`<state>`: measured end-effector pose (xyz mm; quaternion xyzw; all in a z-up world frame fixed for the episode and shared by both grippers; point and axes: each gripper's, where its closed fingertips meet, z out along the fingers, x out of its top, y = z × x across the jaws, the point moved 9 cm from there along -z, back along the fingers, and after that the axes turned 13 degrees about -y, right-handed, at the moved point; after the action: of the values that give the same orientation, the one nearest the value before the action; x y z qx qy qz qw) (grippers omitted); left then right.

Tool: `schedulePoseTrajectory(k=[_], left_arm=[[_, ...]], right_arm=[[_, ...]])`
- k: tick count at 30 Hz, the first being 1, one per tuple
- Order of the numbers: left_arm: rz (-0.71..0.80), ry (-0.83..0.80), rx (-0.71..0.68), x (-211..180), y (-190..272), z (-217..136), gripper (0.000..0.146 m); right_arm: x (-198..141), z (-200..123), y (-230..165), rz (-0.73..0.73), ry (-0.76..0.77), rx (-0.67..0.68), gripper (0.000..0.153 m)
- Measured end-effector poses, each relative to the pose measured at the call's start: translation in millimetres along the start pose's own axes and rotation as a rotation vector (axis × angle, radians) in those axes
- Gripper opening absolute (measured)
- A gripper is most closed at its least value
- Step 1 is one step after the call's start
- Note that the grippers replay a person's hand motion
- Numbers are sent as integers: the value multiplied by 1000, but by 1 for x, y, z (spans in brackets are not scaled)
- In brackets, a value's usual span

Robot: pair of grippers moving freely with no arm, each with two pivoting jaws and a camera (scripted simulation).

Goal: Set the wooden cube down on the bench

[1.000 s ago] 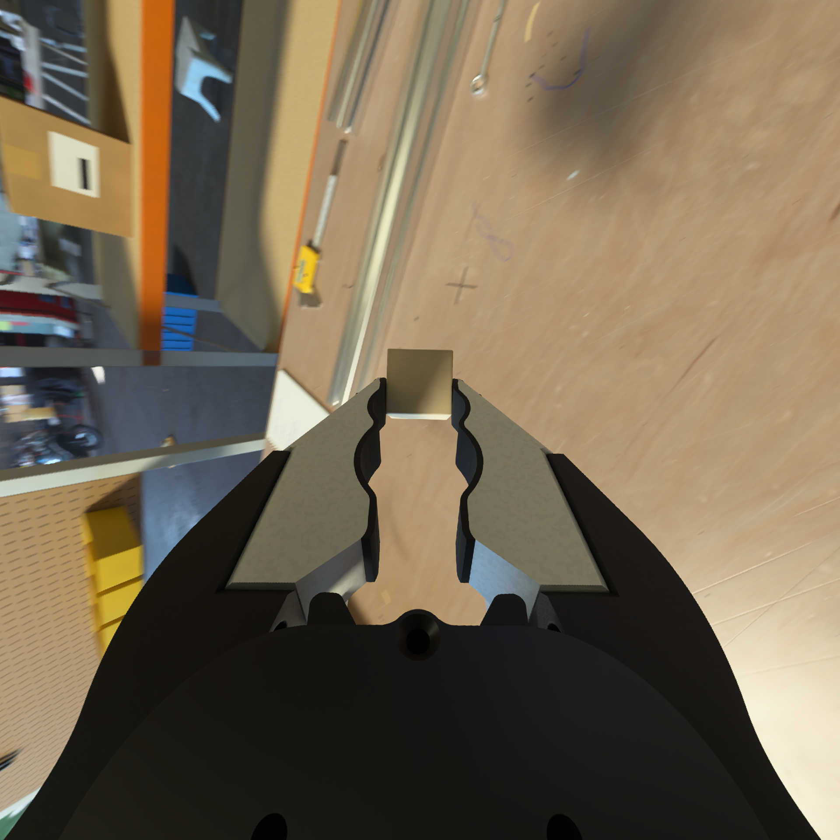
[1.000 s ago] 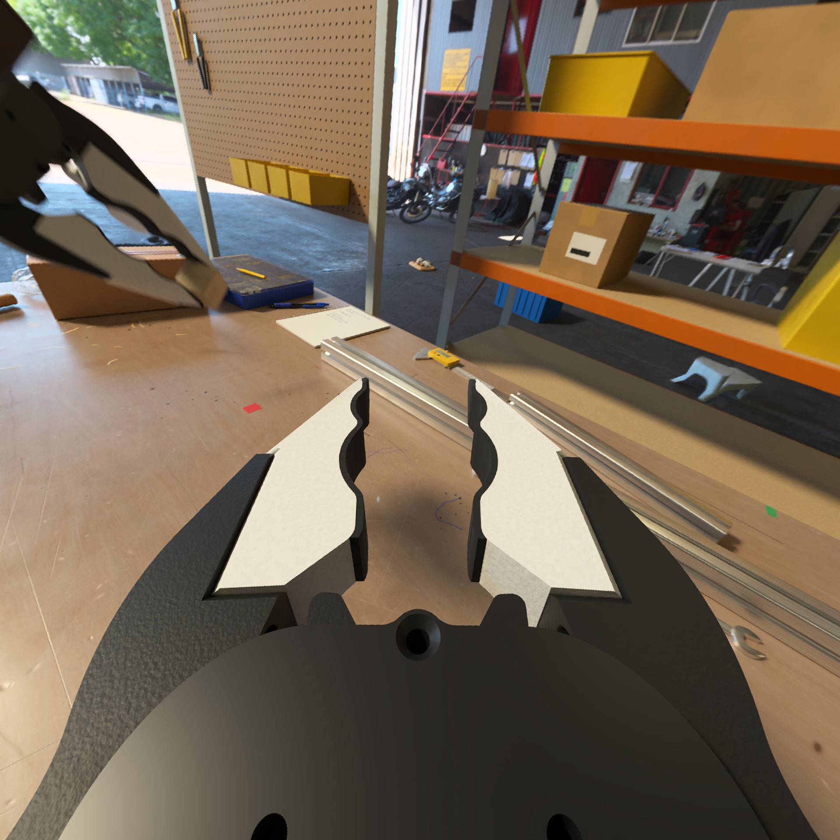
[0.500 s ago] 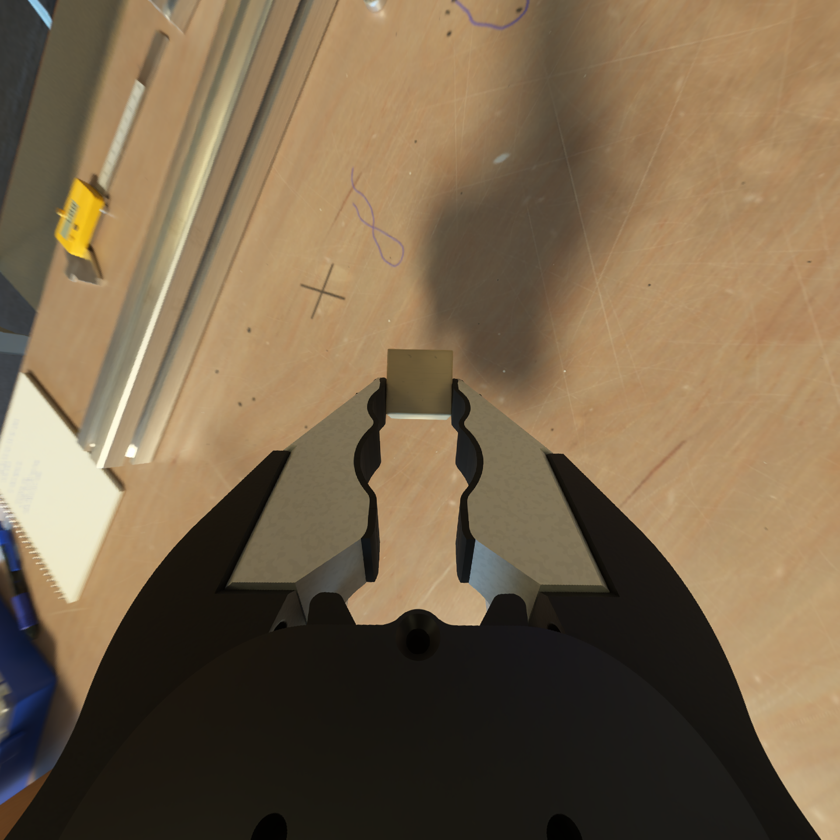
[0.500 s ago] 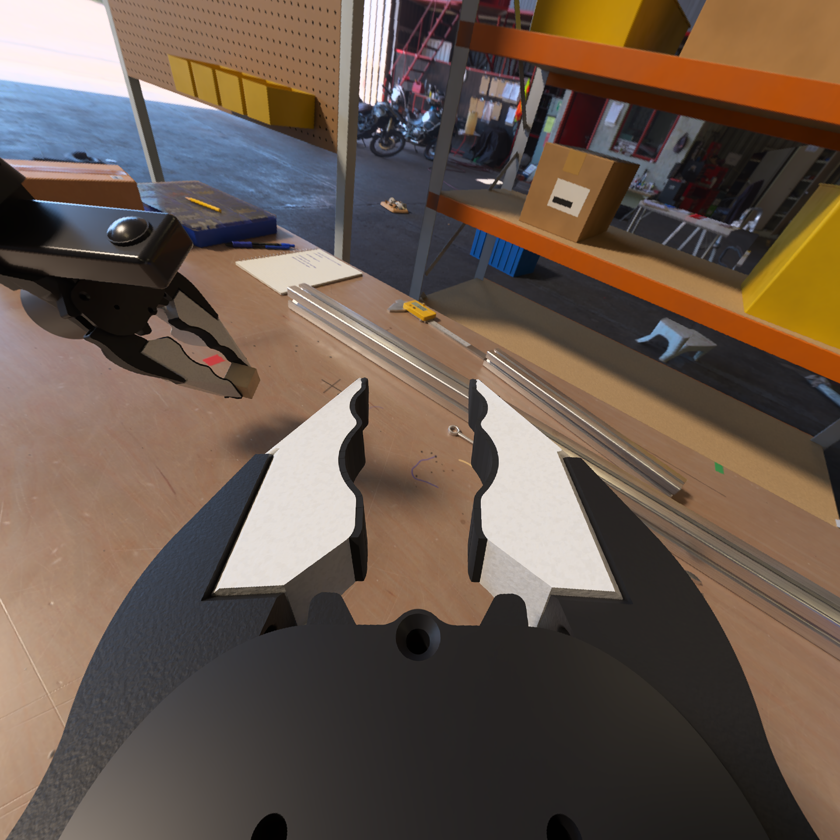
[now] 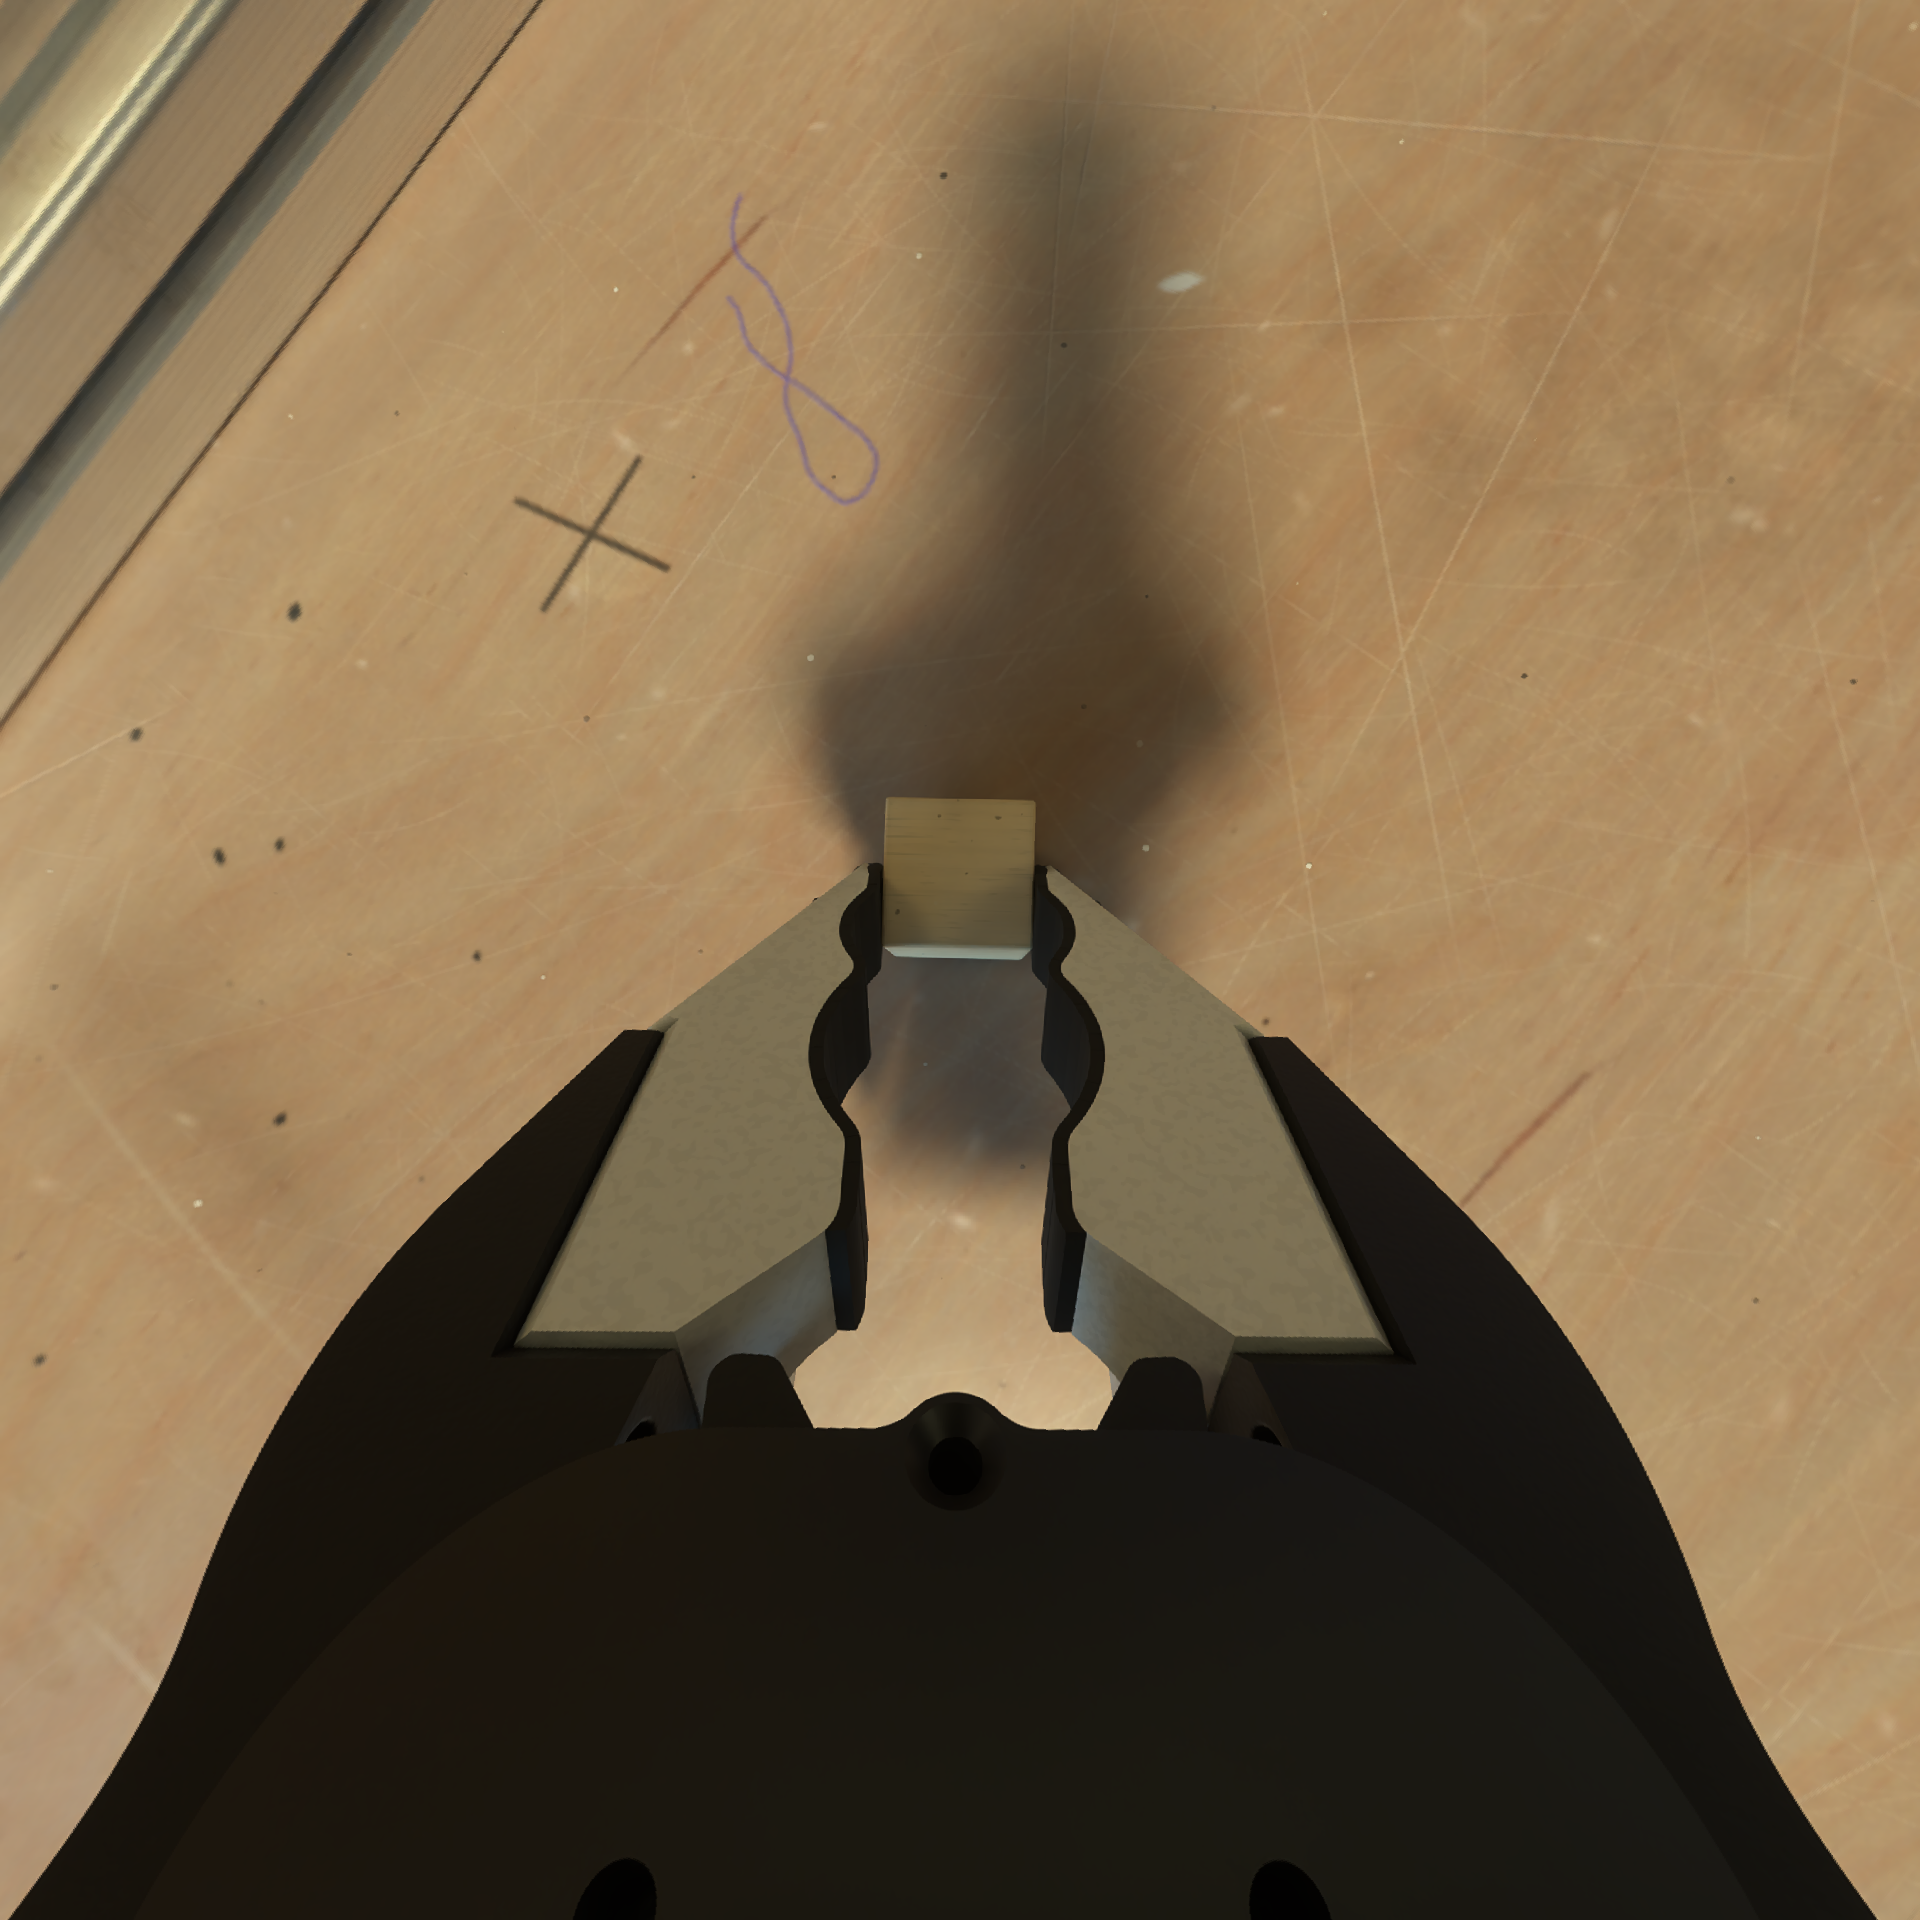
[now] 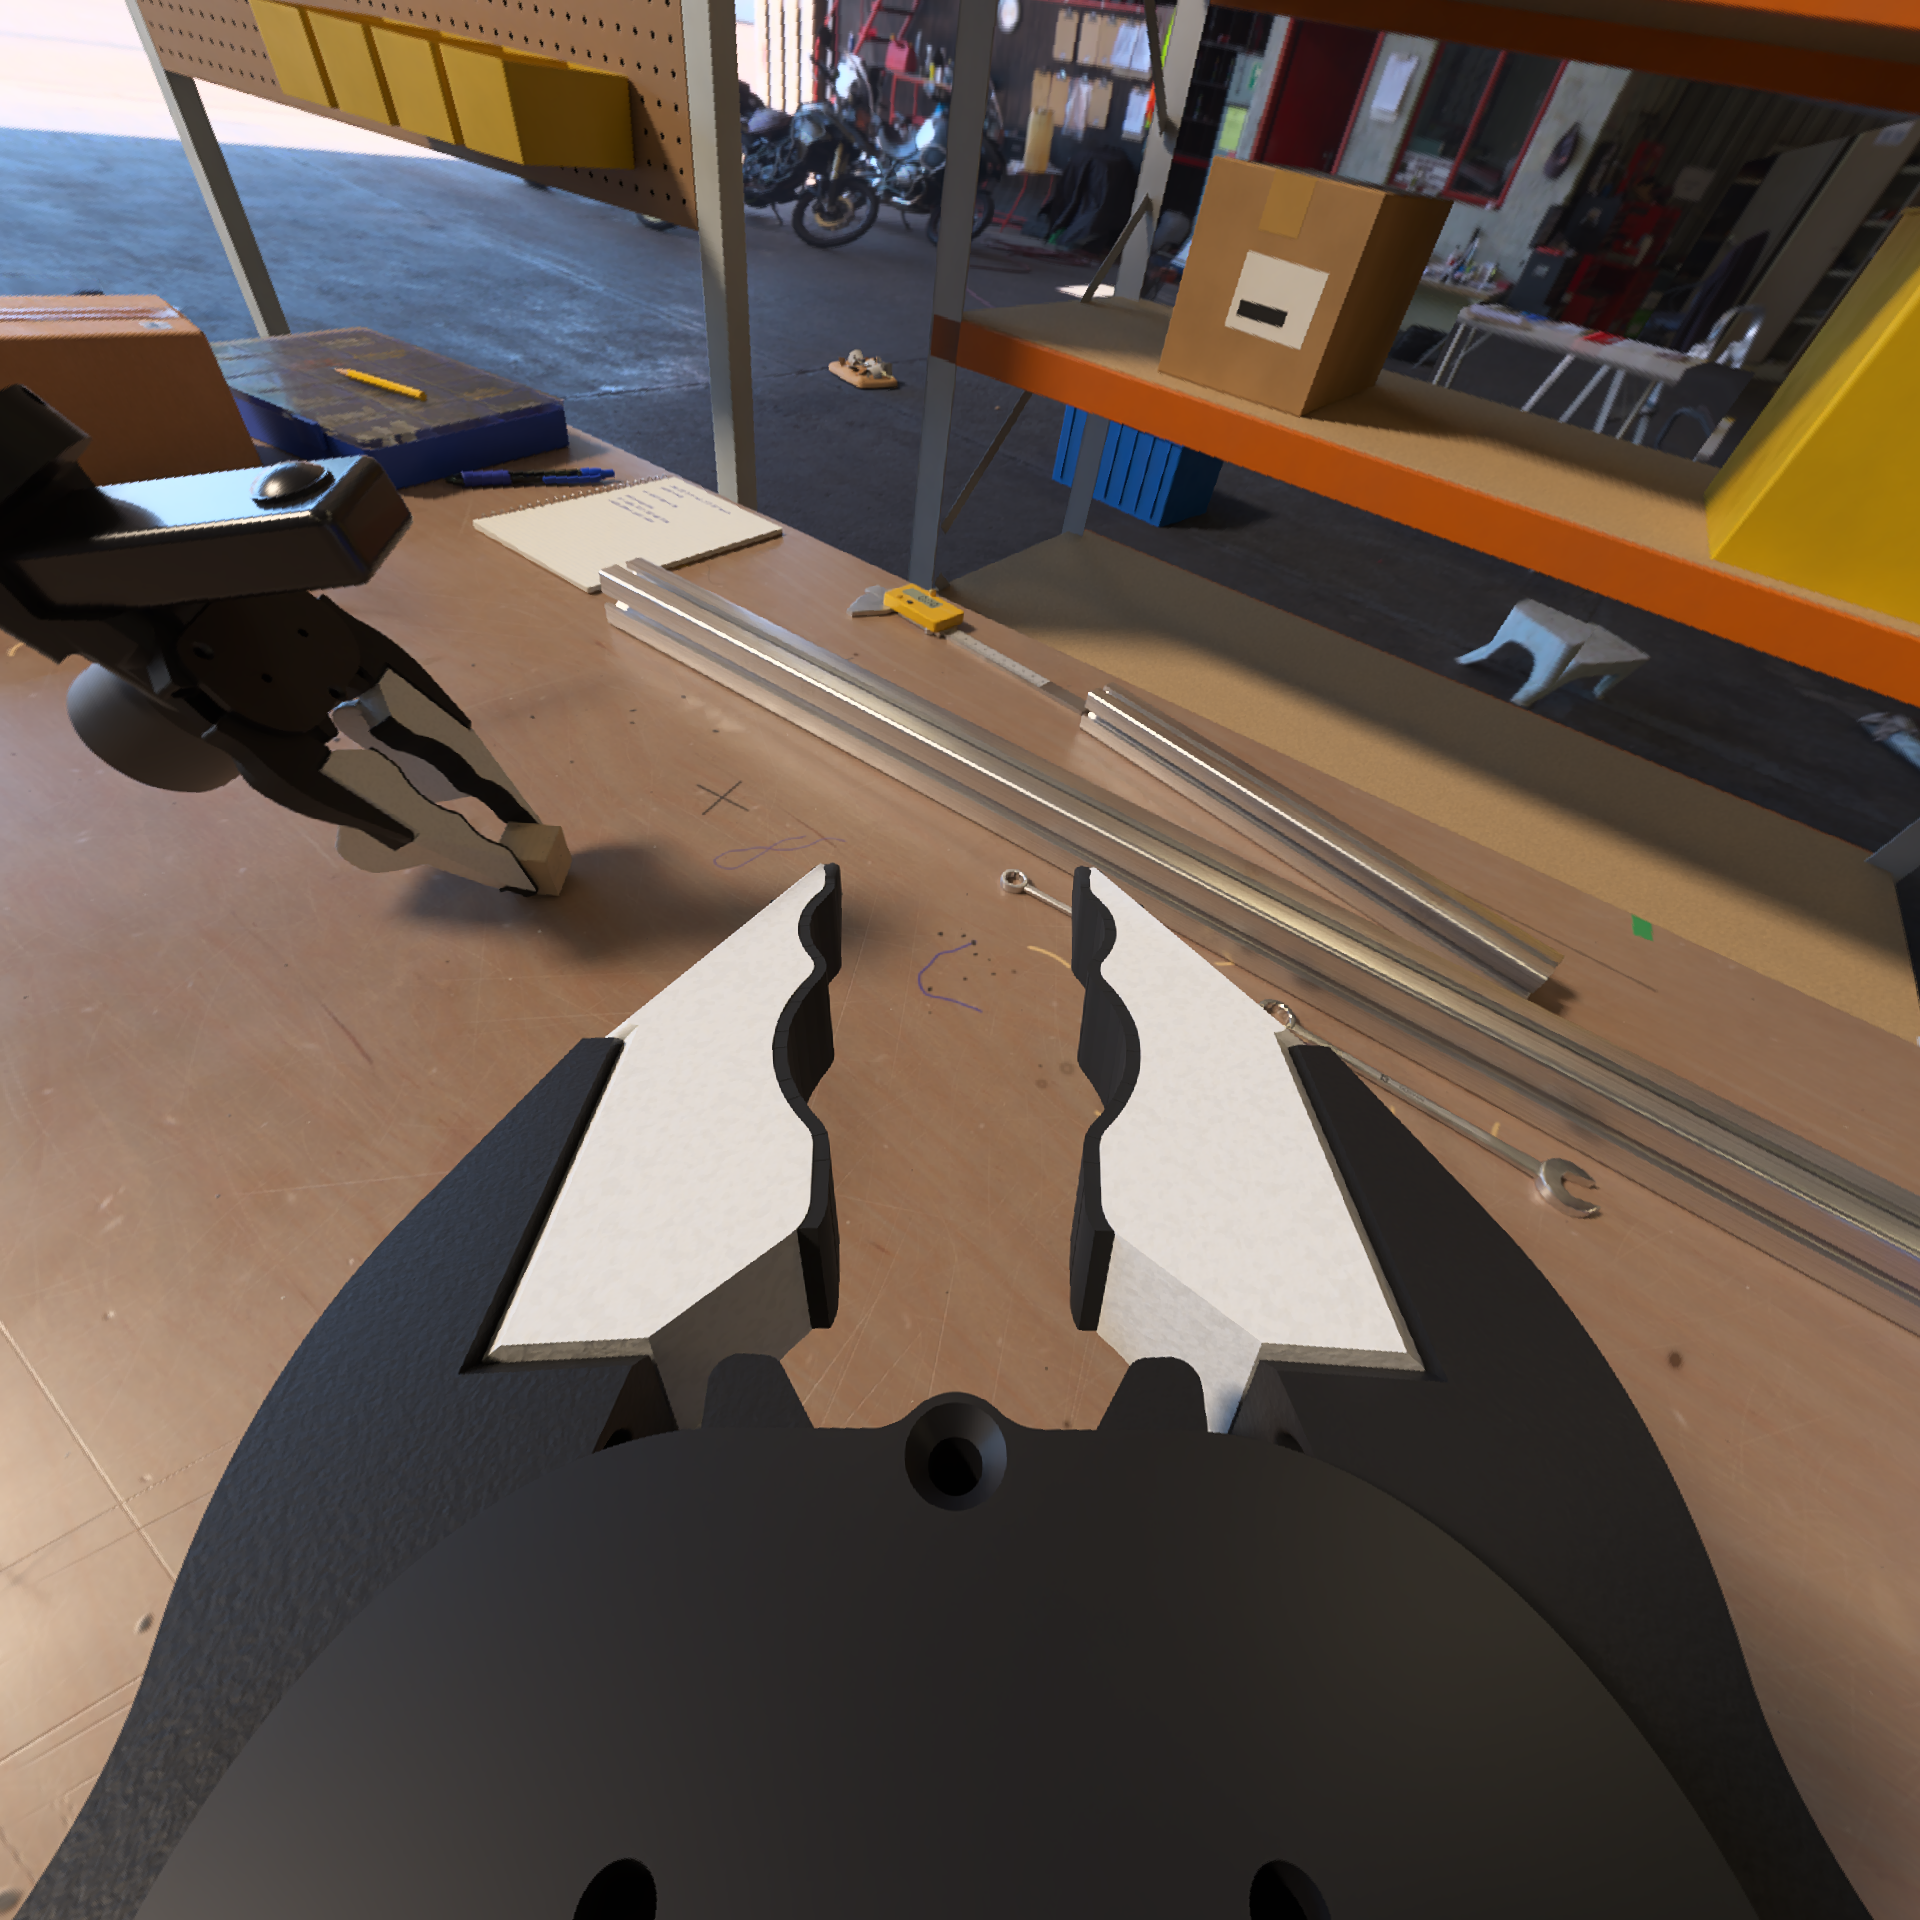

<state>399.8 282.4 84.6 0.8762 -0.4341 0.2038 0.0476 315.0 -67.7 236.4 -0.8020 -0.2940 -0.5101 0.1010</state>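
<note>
My left gripper (image 5: 958, 883) is shut on the small pale wooden cube (image 5: 960, 871), held at the fingertips. It points steeply down at the brown bench (image 5: 1455, 520). In the right wrist view the left gripper (image 6: 525, 868) and the cube (image 6: 542, 854) are at the left, with the cube at or just above the bench top (image 6: 260, 1039); I cannot tell whether it touches. Its shadow lies right beside it. My right gripper (image 6: 954, 883) is open and empty, hovering over the bench to the right of the cube.
Long aluminium rails (image 6: 935, 748) run along the bench behind the cube, also at the top left of the left wrist view (image 5: 94, 156). A wrench (image 6: 1455, 1112), a notepad (image 6: 623, 530), a yellow caliper (image 6: 920, 608), a blue case (image 6: 395, 405) and an orange shelf (image 6: 1455, 488) lie beyond.
My left gripper has come down toward the bench with the cube, and its shadow has closed in on the cube. My right gripper has tilted down and stays open.
</note>
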Motion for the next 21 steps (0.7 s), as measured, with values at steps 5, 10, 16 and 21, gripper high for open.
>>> schedulePoseTrajectory(k=[5,10,16,21], left_arm=[[-16,41,-35,-4,-5,5,33],[-50,178,-45,-2,-9,-14,38],[-48,340,90,-1,-12,-101,47],[-83,392,202,-34,-35,-186,50]], right_arm=[[-4,1,2,3,-29,4,45],[-6,0,3,4,-38,4,45],[-4,2,2,-5,-56,-3,44],[0,7,-1,-23,-74,-8,44]])
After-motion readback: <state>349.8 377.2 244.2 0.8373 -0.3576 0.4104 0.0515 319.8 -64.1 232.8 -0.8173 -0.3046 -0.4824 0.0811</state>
